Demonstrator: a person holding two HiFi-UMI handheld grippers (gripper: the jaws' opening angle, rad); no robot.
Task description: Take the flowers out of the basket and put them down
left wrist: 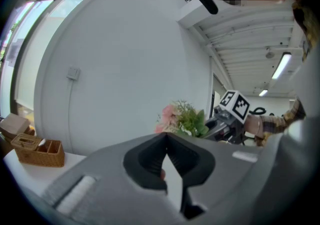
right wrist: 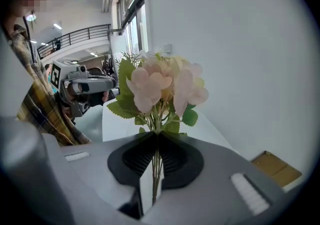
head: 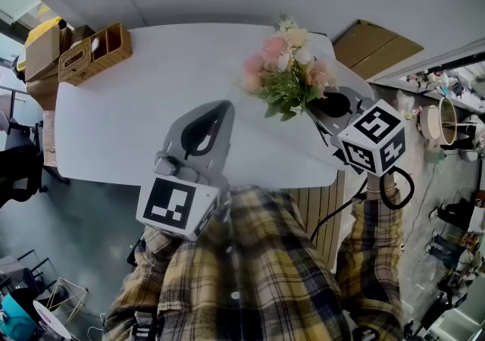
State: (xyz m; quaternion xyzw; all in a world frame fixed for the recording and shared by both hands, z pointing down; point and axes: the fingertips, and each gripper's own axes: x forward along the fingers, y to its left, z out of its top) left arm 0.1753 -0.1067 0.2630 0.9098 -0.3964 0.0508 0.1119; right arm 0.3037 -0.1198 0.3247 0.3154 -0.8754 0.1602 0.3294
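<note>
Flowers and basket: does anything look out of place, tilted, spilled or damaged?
Nothing stands out. The flower bouquet is whole, its stems clamped in the right tool; the wicker basket stands upright at the white table's corner, and nothing is spilled.

Open tabletop [head: 151, 112] centre, basket [head: 95, 53] left corner, flowers [head: 286, 70] right

Bright, even light, ceiling strip lamp [left wrist: 282, 65] aglow, faint shadows, heavy fisheye bending, dark vignetted corners.
</note>
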